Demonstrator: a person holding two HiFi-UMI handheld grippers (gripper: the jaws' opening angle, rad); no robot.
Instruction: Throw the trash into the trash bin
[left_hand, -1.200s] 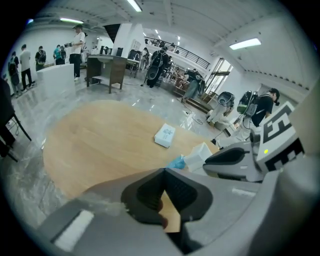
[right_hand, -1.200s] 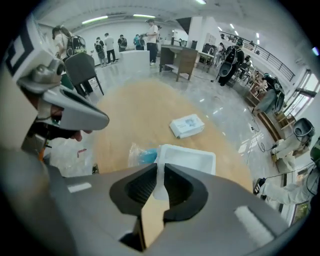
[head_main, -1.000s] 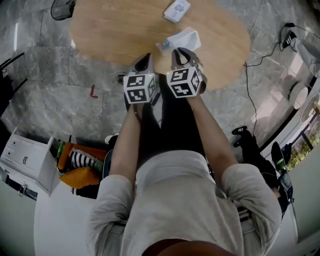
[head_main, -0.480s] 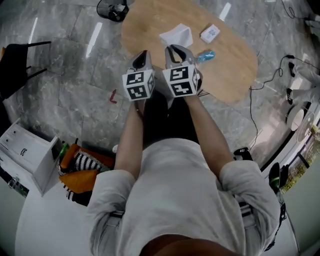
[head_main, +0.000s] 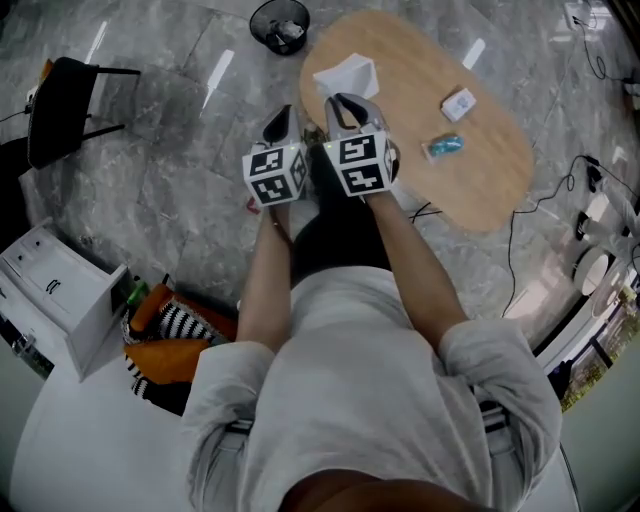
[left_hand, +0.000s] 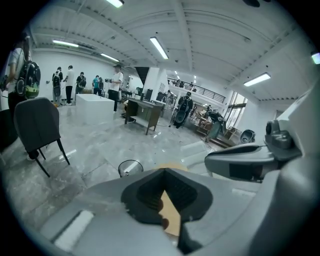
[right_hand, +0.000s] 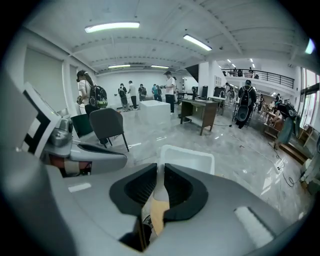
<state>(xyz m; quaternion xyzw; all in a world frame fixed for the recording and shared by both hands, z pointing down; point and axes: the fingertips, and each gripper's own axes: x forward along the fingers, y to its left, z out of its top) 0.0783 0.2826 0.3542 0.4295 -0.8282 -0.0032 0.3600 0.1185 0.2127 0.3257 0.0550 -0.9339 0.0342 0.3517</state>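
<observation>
Grey marble floor of an open hall, an oval wooden bench at right. The right tool pinches the rim of a white rectangular tub at the bench's far left end. The left tool, just beside it, is pressed together and empty. A black wire trash bin stands on the floor just beyond. A crumpled blue wrapper and a small white box lie on the bench further right.

Bright ceiling lights glare off marble floor; fisheye-warped edges.
</observation>
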